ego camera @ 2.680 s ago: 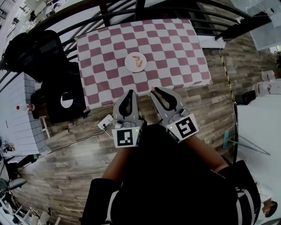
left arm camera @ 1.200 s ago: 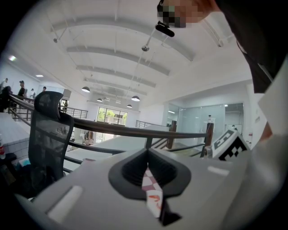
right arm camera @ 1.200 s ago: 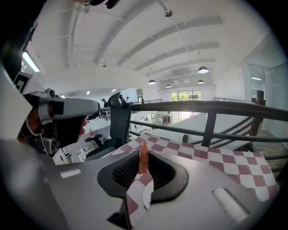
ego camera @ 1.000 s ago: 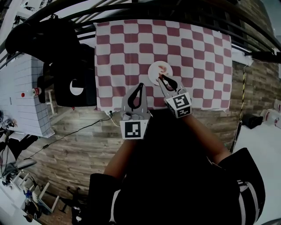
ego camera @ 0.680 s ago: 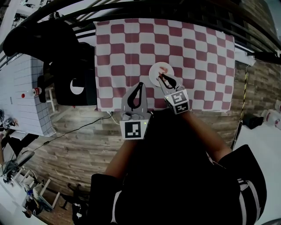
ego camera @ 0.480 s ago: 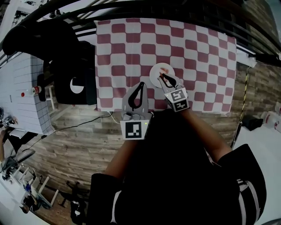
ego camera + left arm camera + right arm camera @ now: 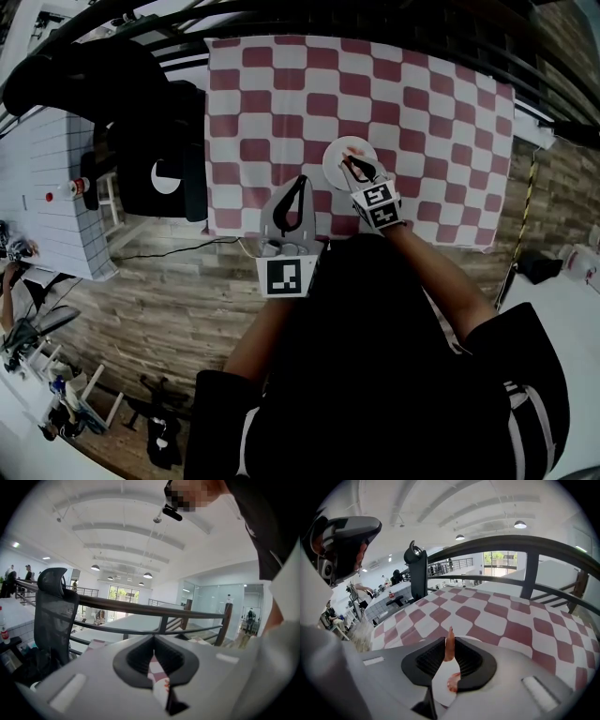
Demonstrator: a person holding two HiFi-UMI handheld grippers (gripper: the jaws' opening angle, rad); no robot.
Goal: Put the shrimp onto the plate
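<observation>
My right claw (image 7: 349,161) is clamped on a shrimp (image 7: 449,649) just above the plate (image 7: 336,153). My left claw (image 7: 301,180) is pressed together, empty, at the near edge of the checkered surface (image 7: 272,94).

A table (image 7: 441,103) under a red-and-white checked cloth (image 7: 281,94) carries a white plate (image 7: 334,161), directly beneath the right gripper (image 7: 347,161).
</observation>
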